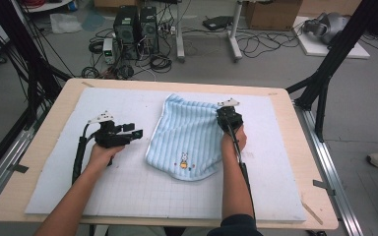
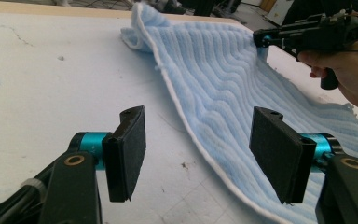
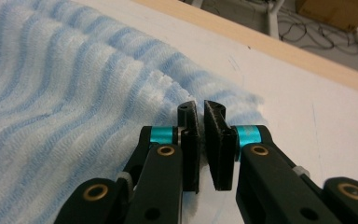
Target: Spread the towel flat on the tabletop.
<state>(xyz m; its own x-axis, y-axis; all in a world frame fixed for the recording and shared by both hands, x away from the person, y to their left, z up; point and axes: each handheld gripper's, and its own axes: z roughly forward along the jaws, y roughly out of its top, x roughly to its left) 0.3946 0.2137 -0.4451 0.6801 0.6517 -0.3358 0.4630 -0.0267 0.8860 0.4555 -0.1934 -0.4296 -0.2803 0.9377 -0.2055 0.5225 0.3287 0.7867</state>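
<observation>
A light blue striped towel (image 1: 187, 132) with a small embroidered figure lies folded in the middle of the white mat (image 1: 128, 191). My right gripper (image 1: 222, 114) is at the towel's far right edge, shut on a pinch of the fabric (image 3: 168, 88); the two pads (image 3: 191, 135) stand almost together. From the left gripper view the towel (image 2: 223, 79) rises toward that right gripper (image 2: 261, 39). My left gripper (image 1: 137, 132) hovers over bare mat just left of the towel, its pads (image 2: 128, 154) wide apart with nothing between them.
The mat covers most of a wooden table (image 1: 44, 147), whose rim (image 3: 270, 46) runs just beyond the towel. Black frame posts (image 1: 325, 73) stand at both far corners. Computer towers (image 1: 135, 29) and cables lie on the floor behind.
</observation>
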